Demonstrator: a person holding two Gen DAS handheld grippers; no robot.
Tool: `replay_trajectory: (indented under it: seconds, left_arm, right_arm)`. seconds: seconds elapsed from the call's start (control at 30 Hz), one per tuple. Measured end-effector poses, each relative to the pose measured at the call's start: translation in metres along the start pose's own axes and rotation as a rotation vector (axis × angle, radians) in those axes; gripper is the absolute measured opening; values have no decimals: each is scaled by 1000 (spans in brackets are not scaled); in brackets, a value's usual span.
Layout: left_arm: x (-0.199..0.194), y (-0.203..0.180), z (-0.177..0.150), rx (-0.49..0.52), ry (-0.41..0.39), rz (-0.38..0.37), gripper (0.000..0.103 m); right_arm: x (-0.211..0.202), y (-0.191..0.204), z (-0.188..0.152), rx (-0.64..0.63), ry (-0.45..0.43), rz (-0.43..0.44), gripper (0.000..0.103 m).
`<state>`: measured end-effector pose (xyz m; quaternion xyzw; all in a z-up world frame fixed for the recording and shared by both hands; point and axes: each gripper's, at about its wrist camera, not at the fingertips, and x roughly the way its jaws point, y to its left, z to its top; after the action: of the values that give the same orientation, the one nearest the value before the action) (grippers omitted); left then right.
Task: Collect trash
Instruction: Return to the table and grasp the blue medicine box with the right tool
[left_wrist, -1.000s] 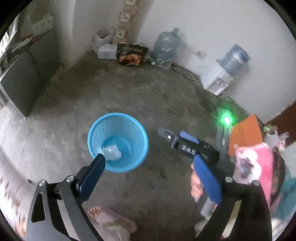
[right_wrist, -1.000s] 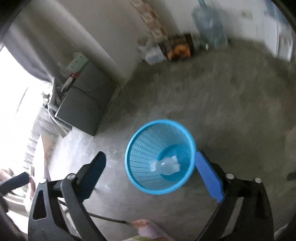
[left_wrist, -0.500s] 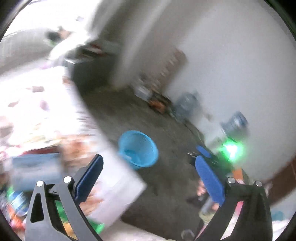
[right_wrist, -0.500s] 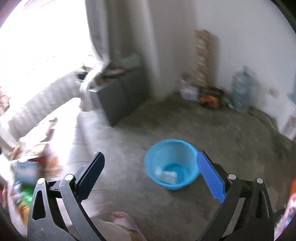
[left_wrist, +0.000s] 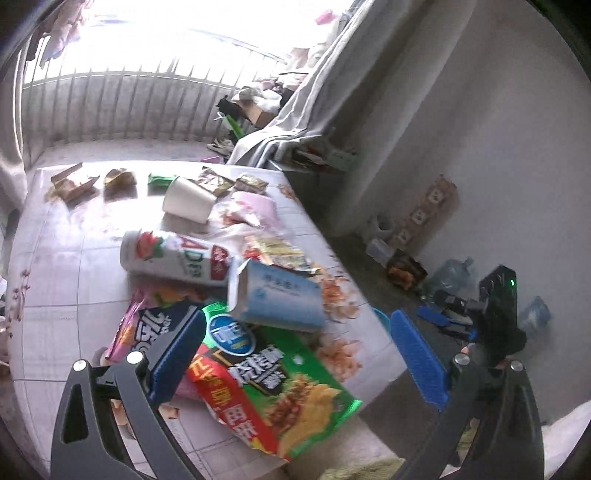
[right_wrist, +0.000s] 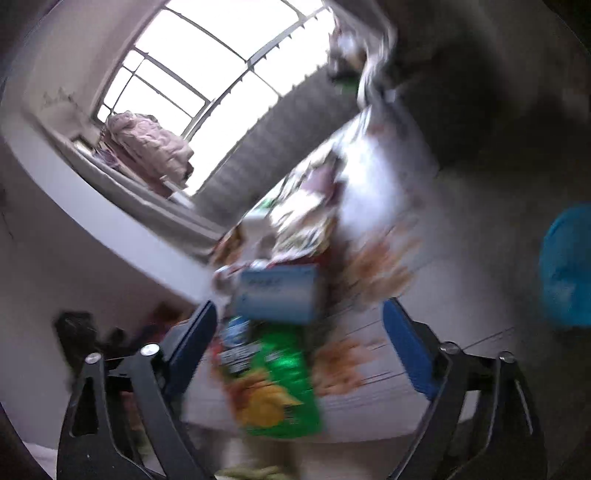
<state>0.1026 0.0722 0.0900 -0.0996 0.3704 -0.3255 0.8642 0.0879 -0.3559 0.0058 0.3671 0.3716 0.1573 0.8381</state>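
Left gripper (left_wrist: 295, 350): spread wide, nothing clamped; it hangs above the near corner of the table.
Right gripper (right_wrist: 297, 339): jaws closing with nothing pressed between the blue pads; the view is blurred.
Table (left_wrist: 62, 266): white tiled-pattern cloth with orange flower prints, strewn with trash.
Green and red crisp bag (left_wrist: 273, 391): flat at the near corner, between the left gripper's fingers in view, untouched; also seen blurred in the right view (right_wrist: 275, 384).
Pale blue opened carton (left_wrist: 275, 295): lies on the upper end of the crisp bag; appears in the right view (right_wrist: 277, 291).
White printed drink can (left_wrist: 177, 258): on its side just behind the carton.
White paper cup (left_wrist: 188, 201): tipped over, farther back.
Small brown wrappers (left_wrist: 74, 182): along the far edge.
Round blue plastic basket (right_wrist: 567, 266): on the grey floor, well apart from the table.
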Motion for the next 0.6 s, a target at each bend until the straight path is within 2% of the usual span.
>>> replay_trajectory:
  seconds: [0.1, 0.23, 0.4, 0.43, 0.57, 0.6]
  left_arm:
    - [22, 7, -5, -11, 10, -6, 95]
    - [59, 14, 0, 0, 46, 13, 86]
    - [102, 18, 10, 52, 113, 141, 59]
    - [112, 20, 12, 60, 131, 168, 57]
    - [135, 32, 12, 43, 182, 201, 45]
    - [138, 34, 12, 30, 193, 194, 43]
  right_arm:
    - [28, -14, 7, 82, 81, 84, 75]
    - [62, -14, 10, 127, 165, 126, 72]
    - [96, 0, 7, 195, 248, 130, 69]
    - [101, -4, 7, 210, 263, 127, 68]
    - [122, -12, 2, 270, 331, 145, 66]
    - [124, -12, 2, 270, 339, 149, 61]
